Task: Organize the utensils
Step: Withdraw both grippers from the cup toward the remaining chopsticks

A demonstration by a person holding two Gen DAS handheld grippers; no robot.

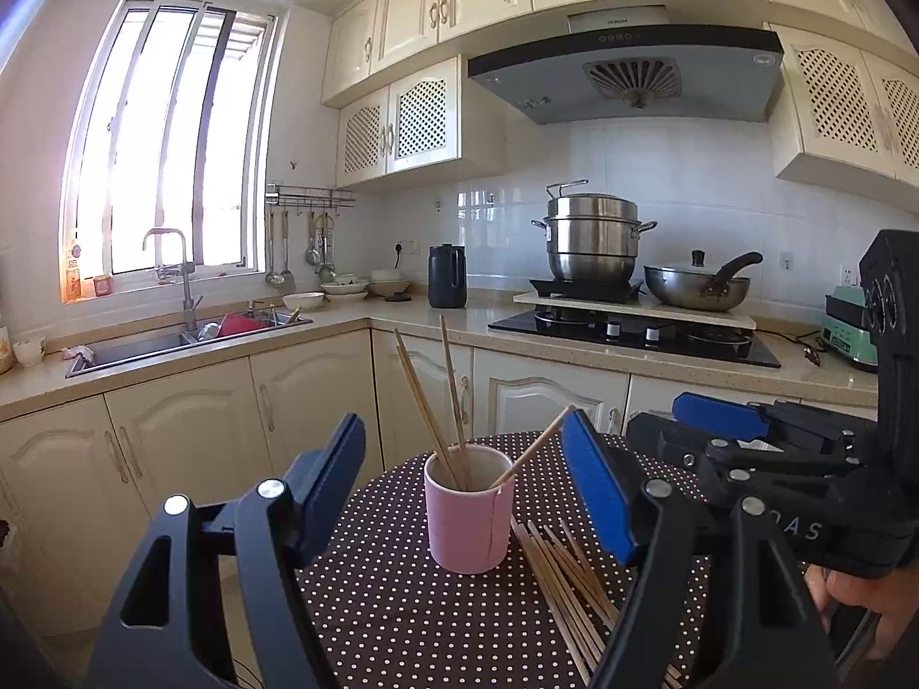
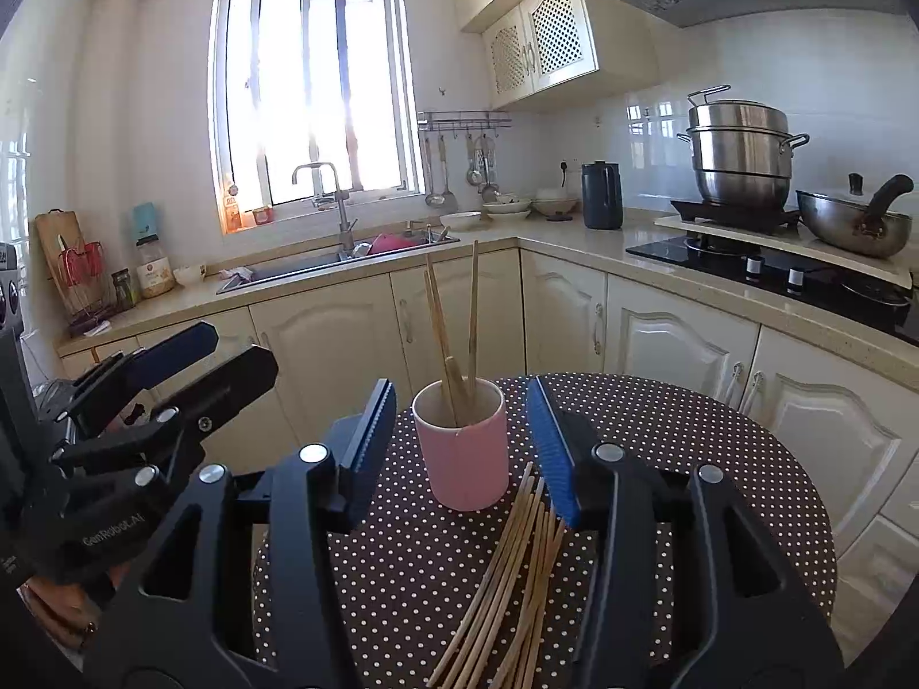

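**Chopsticks in the pink cup, more on the worktop**

A pink cup (image 1: pixel 468 511) stands on a round worktop (image 1: pixel 390 603) with a brown cloth full of white dots. A few wooden chopsticks (image 1: pixel 454 396) stick up out of the cup. Some lean to the left and one leans to the right, against the rim.

Just beside the cup, on its right, a loose pile of chopsticks (image 2: pixel 517 574) lies flat on the cloth. They fan out toward the near edge.

The left gripper (image 1: pixel 465 488) is held in front of the cup. Its blue fingers (image 1: pixel 597 494) are wide apart, one on each side of the cup, and they do not touch it. Nothing is between them but the cup behind.

The right gripper (image 2: pixel 468 448) is close by on the right. Its fingers (image 2: pixel 551 453) are apart too and hold nothing. The right one hangs over the top of the loose pile.

A hand (image 1: pixel 873 603) holds the right gripper from below.

Behind the worktop is a kitchen with cream cupboards, a sink (image 2: pixel 321 270) under a bright window, and a steel pot (image 1: pixel 594 238) and a pan (image 1: pixel 698 284) on the stove.
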